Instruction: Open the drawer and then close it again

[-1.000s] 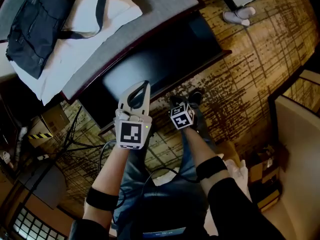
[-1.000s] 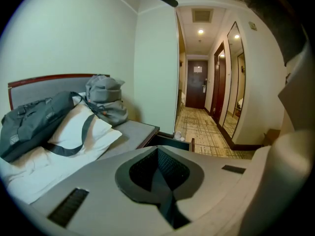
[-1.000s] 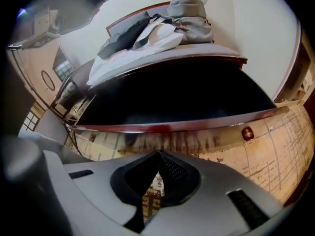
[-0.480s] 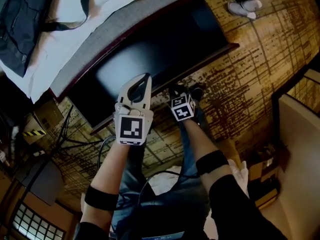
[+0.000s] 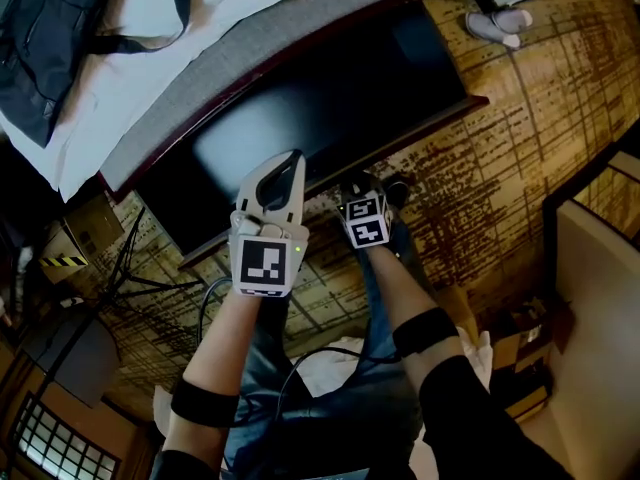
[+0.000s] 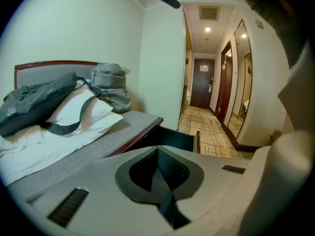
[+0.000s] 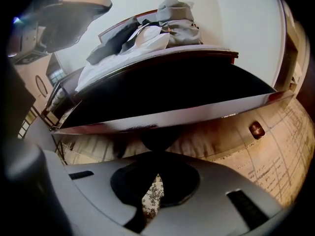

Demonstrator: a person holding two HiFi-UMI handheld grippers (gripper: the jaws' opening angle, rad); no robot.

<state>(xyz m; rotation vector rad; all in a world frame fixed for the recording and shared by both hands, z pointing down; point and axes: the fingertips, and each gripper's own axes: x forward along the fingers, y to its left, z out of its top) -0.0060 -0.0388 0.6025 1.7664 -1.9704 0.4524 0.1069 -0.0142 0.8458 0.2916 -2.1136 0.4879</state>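
Note:
The drawer point(image 5: 330, 98) under the bed stands pulled out, its inside dark, and its reddish front panel point(image 5: 420, 133) runs slantwise across the head view. My left gripper point(image 5: 291, 160) is shut and empty, with its white tip over the drawer's front edge. In the left gripper view the drawer point(image 6: 172, 137) lies just beyond the shut left gripper point(image 6: 157, 152). My right gripper point(image 5: 354, 184) is also shut and empty; it points down at the floor just in front of the panel. The right gripper view shows the front panel point(image 7: 172, 114) close above the right gripper point(image 7: 156, 157).
On the bed lie a white pillow point(image 5: 120, 78), a dark bag point(image 5: 50, 38) and a grey backpack point(image 6: 110, 85). Cables point(image 5: 150, 288) and a cardboard box point(image 5: 85, 233) sit on the floor at left. A white slipper point(image 5: 495, 23) lies at top right. My legs point(image 5: 330, 368) are below.
Both grippers have sunk a little toward the drawer's front edge. Their jaws stayed shut, and the drawer is as far out as before.

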